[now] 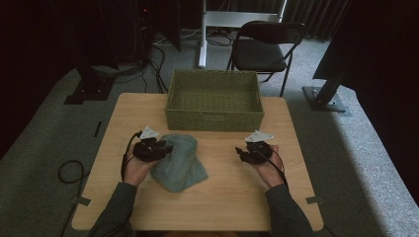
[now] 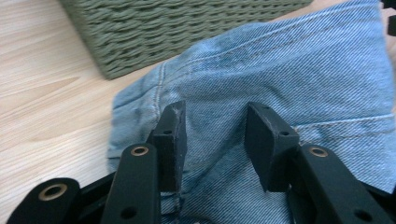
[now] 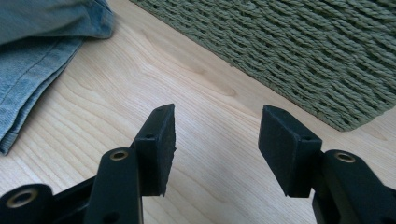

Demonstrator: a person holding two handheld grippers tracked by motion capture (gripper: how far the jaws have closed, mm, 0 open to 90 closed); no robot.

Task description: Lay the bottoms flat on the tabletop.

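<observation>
While the left gripper (image 2: 212,140) hovers with jaws apart over the folded jeans (image 1: 179,161), a shallow bite would catch one layer and unfold them. Right gripper (image 3: 215,149), jaws apart, hangs over the bare wooden table (image 1: 232,192); beyond, wicker basket (image 1: 214,120), chair (image 1: 264,49), carpet.

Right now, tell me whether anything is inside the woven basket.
No: in the high view the basket shows only its bare woven floor, while the folded jeans lie on the table before it.

The person wears dark grey-green long sleeves (image 1: 112,207). Each hand holds a black gripper: the left gripper (image 1: 150,148) and right gripper (image 1: 254,150) carry a grey 3-cornered plate, brass-ringed screw holes and a black cable.
</observation>
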